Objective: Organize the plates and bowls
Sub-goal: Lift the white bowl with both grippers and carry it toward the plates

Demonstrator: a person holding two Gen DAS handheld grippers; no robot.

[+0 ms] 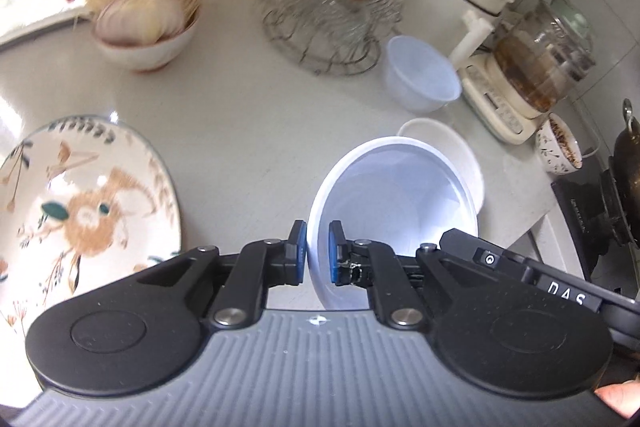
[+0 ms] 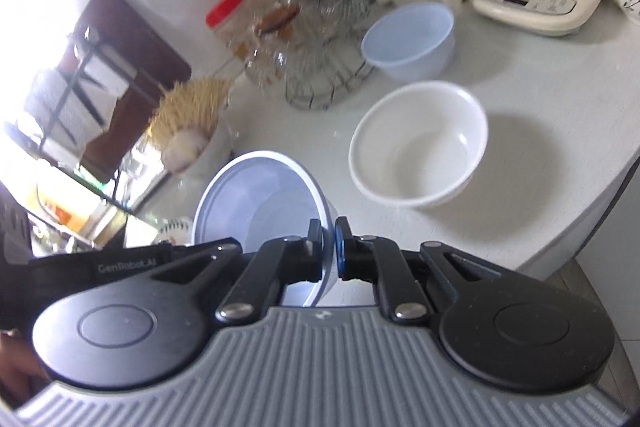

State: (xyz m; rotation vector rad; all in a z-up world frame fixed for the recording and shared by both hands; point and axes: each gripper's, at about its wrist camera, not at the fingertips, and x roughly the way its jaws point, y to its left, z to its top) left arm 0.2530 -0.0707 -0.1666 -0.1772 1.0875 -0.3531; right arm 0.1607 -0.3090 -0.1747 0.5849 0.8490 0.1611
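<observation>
Your left hand-held gripper (image 1: 318, 253) clamps near rim of pale blue bowl (image 1: 394, 203), one pad inside wall, one outside; bowl tilted, mouth facing away, lifted above surface (image 1: 240, 99). Your right hand-held gripper (image 2: 329, 249) pinches opposite rim of same bowl, tilted on edge. White bowl (image 2: 418, 143) sits upright on surface just beyond held bowl. Second blue bowl (image 2: 410, 37) stands farther back, beside wire basket (image 2: 316, 67). Patterned plate (image 1: 86, 203) lies flat at left, apart from bowls.

White counter (image 2: 520, 131), w/ white bowl (image 2: 420, 147), pale-blue bowl (image 2: 412, 35), floral plate (image 1: 84, 203)
</observation>
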